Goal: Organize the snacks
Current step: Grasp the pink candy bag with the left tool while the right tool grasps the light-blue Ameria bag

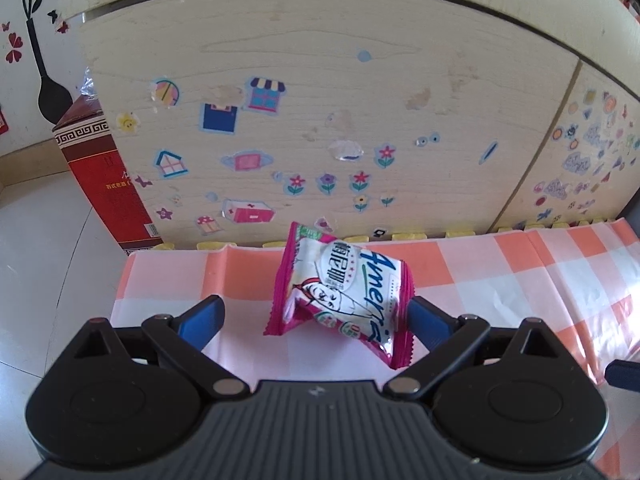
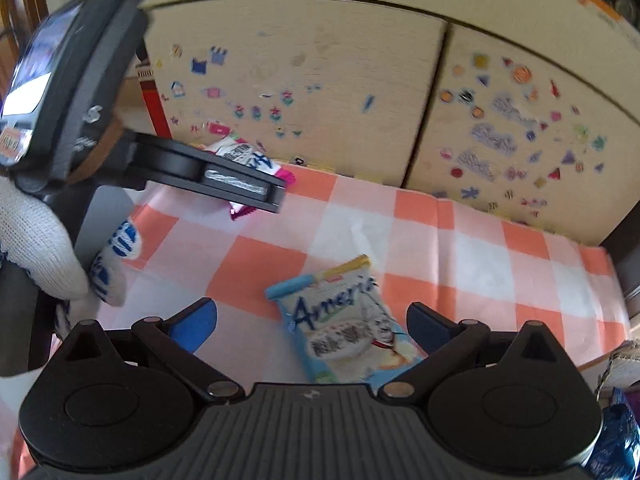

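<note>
1. Left view only: pink snack packet (image 1: 340,292) standing crumpled on checked table (image 1: 500,272) inside wide left claw (image 1: 316,316), touching its right finger.
2. Right view only: blue snack packet (image 2: 344,328) flat between wide right claw (image 2: 312,320) fingers (contact unclear).

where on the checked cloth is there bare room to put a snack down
Most open: the stretch of checked cloth right of the blue packet, running back to the stickered cabinet. Also a bare strip left of the pink packet, ahead of the left gripper. Crowded: the left side, around that gripper and the gloved hand.
</note>
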A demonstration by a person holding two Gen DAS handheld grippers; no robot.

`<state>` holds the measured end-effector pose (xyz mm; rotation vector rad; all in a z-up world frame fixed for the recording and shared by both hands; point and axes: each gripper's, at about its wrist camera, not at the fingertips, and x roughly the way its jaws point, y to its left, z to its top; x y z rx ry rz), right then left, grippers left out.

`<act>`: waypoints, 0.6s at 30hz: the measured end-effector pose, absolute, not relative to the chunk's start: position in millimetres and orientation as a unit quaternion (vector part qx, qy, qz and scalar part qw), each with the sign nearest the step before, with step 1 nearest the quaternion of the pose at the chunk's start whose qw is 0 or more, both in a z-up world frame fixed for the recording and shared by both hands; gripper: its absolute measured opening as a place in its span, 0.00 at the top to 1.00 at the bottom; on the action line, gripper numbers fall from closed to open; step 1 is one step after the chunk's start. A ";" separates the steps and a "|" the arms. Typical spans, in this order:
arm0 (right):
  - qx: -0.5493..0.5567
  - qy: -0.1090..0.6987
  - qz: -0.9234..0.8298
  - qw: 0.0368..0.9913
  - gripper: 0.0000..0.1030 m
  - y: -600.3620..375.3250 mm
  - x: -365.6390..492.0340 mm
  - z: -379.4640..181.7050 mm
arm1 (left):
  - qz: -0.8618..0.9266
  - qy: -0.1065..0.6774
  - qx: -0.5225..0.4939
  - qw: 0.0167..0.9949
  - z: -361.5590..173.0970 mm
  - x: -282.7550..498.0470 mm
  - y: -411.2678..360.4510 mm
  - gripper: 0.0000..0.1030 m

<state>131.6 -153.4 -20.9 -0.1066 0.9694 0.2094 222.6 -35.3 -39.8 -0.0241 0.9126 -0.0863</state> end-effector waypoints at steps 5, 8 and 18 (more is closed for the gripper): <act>-0.046 0.467 0.098 0.878 0.00 -165.7 129.8 -32.8 | -0.063 0.431 -0.037 0.899 -32.5 224.5 -35.7 0.06; -0.069 0.467 0.105 0.875 0.00 -155.5 129.3 -40.5 | -0.080 0.427 -0.035 0.900 -31.3 224.6 -39.8 0.06; -0.068 0.455 0.100 0.882 0.22 -152.5 128.7 -39.1 | -0.072 0.417 -0.008 0.906 -38.9 234.8 -42.0 0.07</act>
